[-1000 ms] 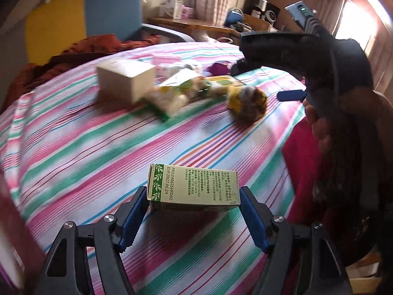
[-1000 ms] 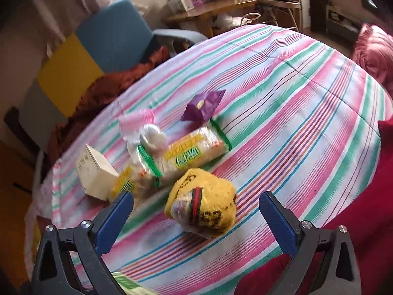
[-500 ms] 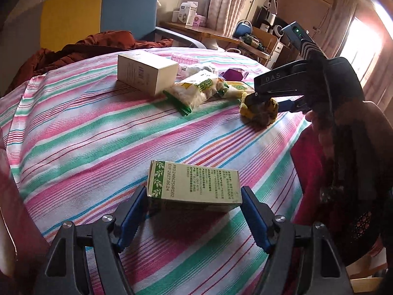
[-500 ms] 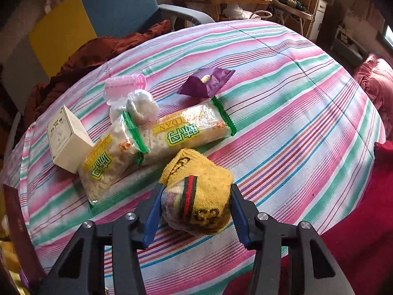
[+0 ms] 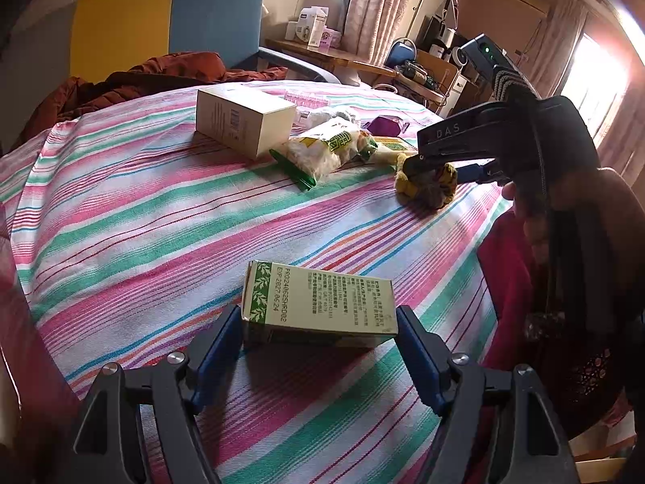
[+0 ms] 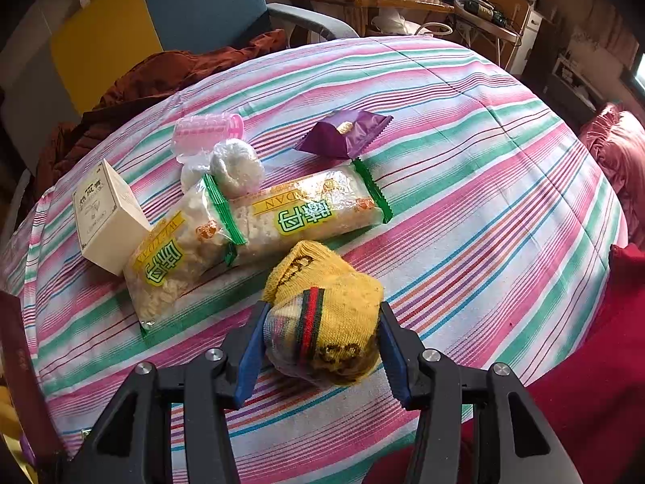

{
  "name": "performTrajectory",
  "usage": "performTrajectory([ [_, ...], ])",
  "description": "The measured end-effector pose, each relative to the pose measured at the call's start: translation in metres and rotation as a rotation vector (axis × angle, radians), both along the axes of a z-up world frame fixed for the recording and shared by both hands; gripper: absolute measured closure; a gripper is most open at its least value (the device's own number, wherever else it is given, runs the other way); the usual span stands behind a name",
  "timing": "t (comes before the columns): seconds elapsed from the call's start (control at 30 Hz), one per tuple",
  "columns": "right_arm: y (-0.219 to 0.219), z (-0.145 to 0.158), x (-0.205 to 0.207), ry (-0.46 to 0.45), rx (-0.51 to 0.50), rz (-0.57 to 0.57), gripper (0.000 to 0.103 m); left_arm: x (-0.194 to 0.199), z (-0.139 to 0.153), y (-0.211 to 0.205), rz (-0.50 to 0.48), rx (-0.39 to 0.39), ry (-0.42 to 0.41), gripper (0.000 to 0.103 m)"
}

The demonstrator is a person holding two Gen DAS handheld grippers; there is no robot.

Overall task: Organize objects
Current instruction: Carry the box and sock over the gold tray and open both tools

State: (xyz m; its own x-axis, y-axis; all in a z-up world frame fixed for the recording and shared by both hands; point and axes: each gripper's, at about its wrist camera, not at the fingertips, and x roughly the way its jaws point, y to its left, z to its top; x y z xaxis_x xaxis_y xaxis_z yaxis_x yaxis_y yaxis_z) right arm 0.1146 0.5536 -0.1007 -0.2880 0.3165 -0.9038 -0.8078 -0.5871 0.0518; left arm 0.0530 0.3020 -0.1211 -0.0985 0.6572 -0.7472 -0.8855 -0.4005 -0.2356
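The yellow sock bundle (image 5: 426,185) lies on the striped tablecloth (image 5: 161,218) toward the right in the left wrist view, pinched by the right gripper (image 5: 433,169), which a hand (image 5: 564,201) holds from the right. Nearer the camera, a green and cream carton (image 5: 318,306) lies flat between the blue pads of the left gripper (image 5: 318,347); both pads sit against its short ends, so the wide-set jaws appear to clasp it. Behind it are a cream box (image 5: 246,121), two snack packs (image 5: 322,149) and a purple sachet (image 5: 383,125).

In the right wrist view, the yellow sock bundle (image 6: 322,322) sits on the cloth (image 6: 483,209) at the near edge of the table. The right gripper (image 6: 320,347) has its jaws narrowed onto the bundle, a pad pressed into each side. Just behind it lie the snack packs (image 6: 258,222), overlapping. The cream box (image 6: 107,218) stands to their left, with a pink ribbed bottle (image 6: 207,131), a white wrapped ball (image 6: 236,165) and the purple sachet (image 6: 342,133) farther back.
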Motion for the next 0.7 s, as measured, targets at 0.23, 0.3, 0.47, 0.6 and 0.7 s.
performTrajectory([
  [0.23, -0.004, 0.018, 0.002, 0.102, 0.057, 0.016, 0.057, 0.009, 0.008, -0.005, 0.013, -0.027, 0.047, 0.027],
  [0.3, -0.006, 0.021, 0.001, 0.127, 0.058, 0.030, 0.057, 0.012, 0.013, -0.010, 0.014, -0.020, 0.051, 0.027],
  [0.47, -0.010, 0.023, -0.004, 0.145, 0.051, 0.060, 0.057, 0.015, 0.036, -0.022, 0.027, 0.040, 0.074, 0.027],
  [0.6, -0.015, 0.027, -0.001, 0.187, 0.051, 0.075, 0.057, 0.011, 0.051, -0.034, 0.056, 0.076, 0.069, 0.027],
  [0.7, -0.021, 0.034, 0.001, 0.238, 0.053, 0.104, 0.057, 0.007, 0.062, -0.049, 0.086, 0.094, 0.067, 0.027],
])
